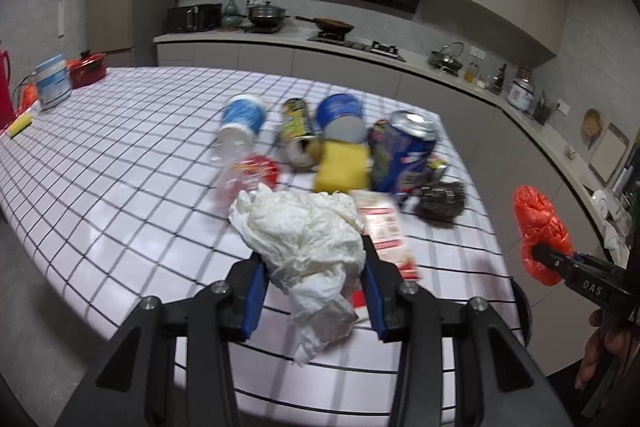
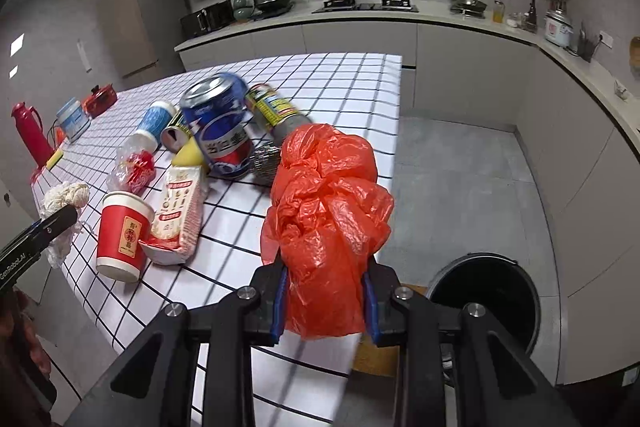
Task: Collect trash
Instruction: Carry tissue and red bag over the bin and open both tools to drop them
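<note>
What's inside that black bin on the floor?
Nothing can be made out. The right camera looks down into the round bin, but its inside is just dark, and the right gripper, shut on the orange plastic bag, covers its near edge.

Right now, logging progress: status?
Left gripper shut on crumpled tissue. Right gripper shut on orange plastic bag. Black bin below right, unobstructed.

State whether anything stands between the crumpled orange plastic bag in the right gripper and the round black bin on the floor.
Nothing visible does: the orange plastic bag hangs past the table edge, with open floor before the black bin.
</note>
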A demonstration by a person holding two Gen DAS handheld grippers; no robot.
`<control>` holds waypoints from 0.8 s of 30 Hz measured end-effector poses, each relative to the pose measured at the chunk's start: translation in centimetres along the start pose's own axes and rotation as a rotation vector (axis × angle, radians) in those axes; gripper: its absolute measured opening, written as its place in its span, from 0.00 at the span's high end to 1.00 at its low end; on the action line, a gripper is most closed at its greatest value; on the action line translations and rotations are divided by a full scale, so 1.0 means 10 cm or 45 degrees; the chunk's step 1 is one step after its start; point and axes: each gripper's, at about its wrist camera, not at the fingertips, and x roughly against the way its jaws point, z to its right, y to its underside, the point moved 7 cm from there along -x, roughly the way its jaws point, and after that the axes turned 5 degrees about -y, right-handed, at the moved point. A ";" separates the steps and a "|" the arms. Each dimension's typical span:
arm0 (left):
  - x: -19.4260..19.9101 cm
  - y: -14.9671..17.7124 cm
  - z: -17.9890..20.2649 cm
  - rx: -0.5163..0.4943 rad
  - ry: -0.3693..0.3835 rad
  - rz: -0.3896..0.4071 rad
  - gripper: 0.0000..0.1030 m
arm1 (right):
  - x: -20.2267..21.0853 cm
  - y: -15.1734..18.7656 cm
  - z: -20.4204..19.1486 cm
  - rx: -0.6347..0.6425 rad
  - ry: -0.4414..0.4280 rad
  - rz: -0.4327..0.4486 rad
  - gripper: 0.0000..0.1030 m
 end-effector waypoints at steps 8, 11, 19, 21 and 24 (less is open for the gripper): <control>0.06 0.02 0.75 -0.075 0.099 0.013 0.58 | 0.38 0.05 0.61 -0.066 0.053 0.045 0.69; 0.07 0.06 1.01 -0.103 0.133 0.008 0.58 | 0.49 0.10 0.84 -0.091 0.076 0.049 0.69; 0.07 0.25 1.71 -0.171 0.219 -0.020 0.58 | 0.72 0.29 1.42 -0.132 0.121 0.037 0.69; 0.05 0.31 1.90 -0.183 0.240 -0.036 0.58 | 0.75 0.35 1.57 -0.137 0.133 0.023 0.68; 0.01 0.40 2.20 -0.197 0.263 -0.055 0.58 | 0.75 0.44 1.79 -0.131 0.139 -0.001 0.68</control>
